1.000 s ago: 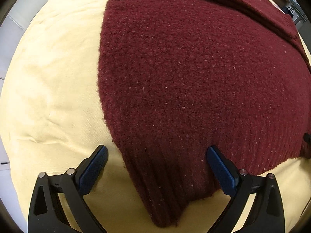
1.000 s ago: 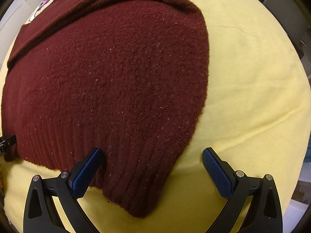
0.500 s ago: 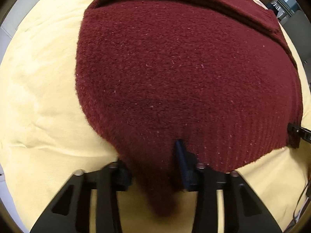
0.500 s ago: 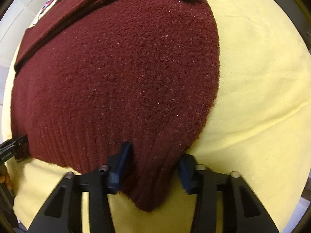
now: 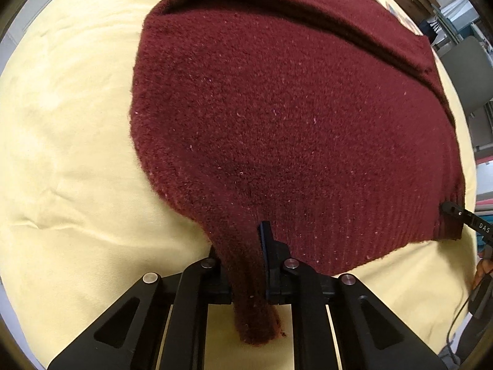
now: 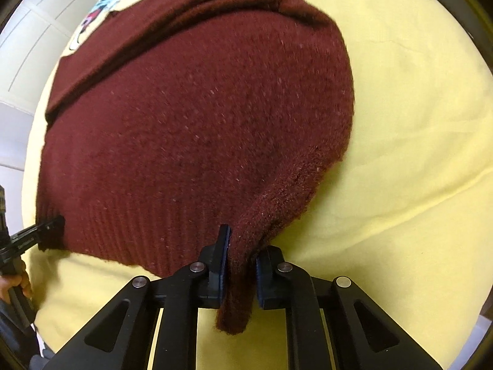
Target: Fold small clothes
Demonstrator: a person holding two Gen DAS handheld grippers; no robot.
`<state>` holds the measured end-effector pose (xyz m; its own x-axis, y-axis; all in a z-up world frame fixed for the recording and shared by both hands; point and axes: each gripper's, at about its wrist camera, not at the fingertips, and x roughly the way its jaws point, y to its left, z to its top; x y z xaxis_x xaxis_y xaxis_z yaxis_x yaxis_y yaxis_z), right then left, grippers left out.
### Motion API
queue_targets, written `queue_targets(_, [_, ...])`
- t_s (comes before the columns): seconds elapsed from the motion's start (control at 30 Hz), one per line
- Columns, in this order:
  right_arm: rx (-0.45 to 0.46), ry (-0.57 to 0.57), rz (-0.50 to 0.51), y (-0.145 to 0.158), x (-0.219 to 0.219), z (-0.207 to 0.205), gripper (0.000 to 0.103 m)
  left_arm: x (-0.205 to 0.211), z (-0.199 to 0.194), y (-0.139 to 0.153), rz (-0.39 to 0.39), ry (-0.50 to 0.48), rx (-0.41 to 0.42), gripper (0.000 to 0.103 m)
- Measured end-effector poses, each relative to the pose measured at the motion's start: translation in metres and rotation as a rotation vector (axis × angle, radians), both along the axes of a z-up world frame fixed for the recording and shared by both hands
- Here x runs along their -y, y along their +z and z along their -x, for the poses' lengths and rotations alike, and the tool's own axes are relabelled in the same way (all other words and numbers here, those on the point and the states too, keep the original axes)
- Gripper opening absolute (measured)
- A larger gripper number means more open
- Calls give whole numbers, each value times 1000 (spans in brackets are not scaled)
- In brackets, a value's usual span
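maroon sweater (image 5: pixel 292 117) lies spread on a pale yellow cloth (image 5: pixel 67 154), its ribbed hem toward both cameras and a folded band of the same knit running across its far part; left gripper (image 5: pixel 246 265) is clamped tight on the hem's left corner, the knit bunched into a thick roll between the two black fingers and hanging out below them in a stubby end; the fabric rises from the cloth toward the jaws, pulled into a ridge; right gripper (image 6: pixel 242 265) is likewise closed down on the hem's right corner, blue pads pressed against the wool on either side, with a short tail of knit sticking out beneath; from the right wrist view the sweater's right edge curls up off the cloth toward the grip; in the left wrist view the tip of the right gripper shows at the far right corner of the hem, touching the ribbing; in the right wrist view the left gripper's tip bites the opposite corner; a printed fabric (image 6: pixel 98 15) with cartoon colours peeks out beyond the sweater's far edge; white cabinet doors (image 6: pixel 40 21) stand behind.
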<state>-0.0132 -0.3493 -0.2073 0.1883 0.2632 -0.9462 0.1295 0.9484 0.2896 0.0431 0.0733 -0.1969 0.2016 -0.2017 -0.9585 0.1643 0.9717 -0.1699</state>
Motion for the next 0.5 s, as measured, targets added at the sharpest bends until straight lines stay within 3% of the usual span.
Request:
queue_targets(0.33, [111, 4, -34, 36, 19, -9, 12, -27, -15, 41, 110, 10, 42, 9])
queue_targets(0.5, [197, -20, -30, 58, 18, -14, 12, -18, -37, 83, 161, 18, 105, 9])
